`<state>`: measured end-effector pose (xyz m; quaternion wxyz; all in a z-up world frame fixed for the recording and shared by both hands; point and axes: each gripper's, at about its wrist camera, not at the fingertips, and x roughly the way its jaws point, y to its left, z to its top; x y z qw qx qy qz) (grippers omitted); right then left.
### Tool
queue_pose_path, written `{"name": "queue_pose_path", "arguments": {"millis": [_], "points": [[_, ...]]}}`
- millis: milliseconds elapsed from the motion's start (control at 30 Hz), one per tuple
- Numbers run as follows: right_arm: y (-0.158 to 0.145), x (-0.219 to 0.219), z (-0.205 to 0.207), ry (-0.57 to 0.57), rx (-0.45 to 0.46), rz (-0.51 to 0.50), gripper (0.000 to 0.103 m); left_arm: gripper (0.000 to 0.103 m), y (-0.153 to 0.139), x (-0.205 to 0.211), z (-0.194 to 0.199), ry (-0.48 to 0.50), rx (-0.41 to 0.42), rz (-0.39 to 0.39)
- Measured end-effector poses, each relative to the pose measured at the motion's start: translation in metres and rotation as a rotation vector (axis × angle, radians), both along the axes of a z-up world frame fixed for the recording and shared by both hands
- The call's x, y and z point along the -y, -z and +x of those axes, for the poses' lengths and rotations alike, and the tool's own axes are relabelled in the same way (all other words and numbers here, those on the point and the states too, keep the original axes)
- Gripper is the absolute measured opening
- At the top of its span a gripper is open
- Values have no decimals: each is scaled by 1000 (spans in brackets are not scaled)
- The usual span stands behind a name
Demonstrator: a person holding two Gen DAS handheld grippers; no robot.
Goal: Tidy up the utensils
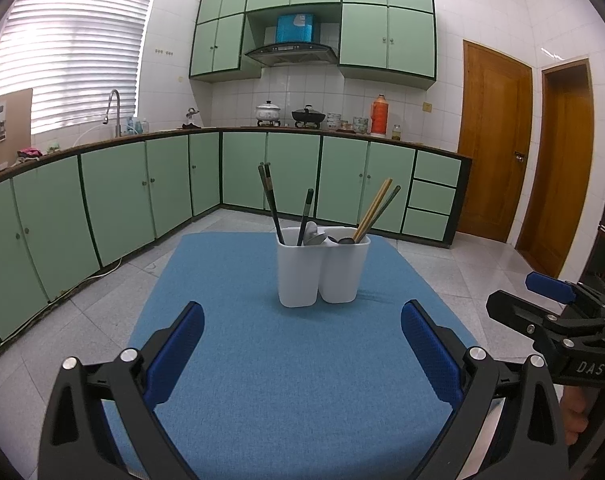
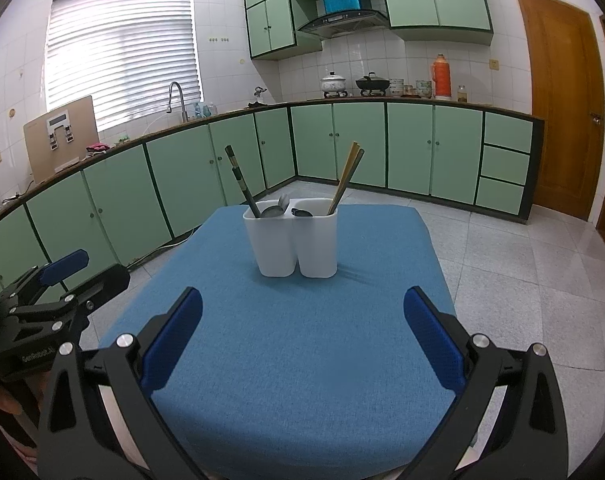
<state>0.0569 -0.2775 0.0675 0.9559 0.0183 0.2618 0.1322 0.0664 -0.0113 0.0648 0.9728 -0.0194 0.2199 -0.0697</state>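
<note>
A white two-compartment utensil holder (image 1: 322, 270) (image 2: 296, 238) stands upright on the far half of a blue mat (image 1: 286, 360) (image 2: 298, 340). Its left compartment holds dark chopsticks (image 1: 270, 200) (image 2: 240, 180) and a grey spoon (image 1: 314, 234) (image 2: 276, 207). Its right compartment holds light wooden chopsticks (image 1: 372, 210) (image 2: 346, 172), a dark green one and a dark spoon (image 1: 345, 241) (image 2: 301, 212). My left gripper (image 1: 302, 344) is open and empty, well short of the holder. My right gripper (image 2: 302, 332) is open and empty too, beside the left one; it also shows in the left wrist view (image 1: 550, 300).
The mat covers a small table with grey tiled floor (image 2: 522, 280) around it. Green cabinets (image 1: 114, 200) and a counter with pots (image 1: 308, 116) and a red thermos (image 1: 379, 116) line the far walls. Wooden doors (image 1: 494, 140) stand at the right.
</note>
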Motion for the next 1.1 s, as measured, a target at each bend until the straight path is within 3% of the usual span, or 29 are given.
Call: {"name": "queue_pose_path", "arguments": {"millis": [1100], "points": [[1, -1, 0, 0, 0, -1, 98, 97, 0, 0, 1, -12, 7, 6]]}}
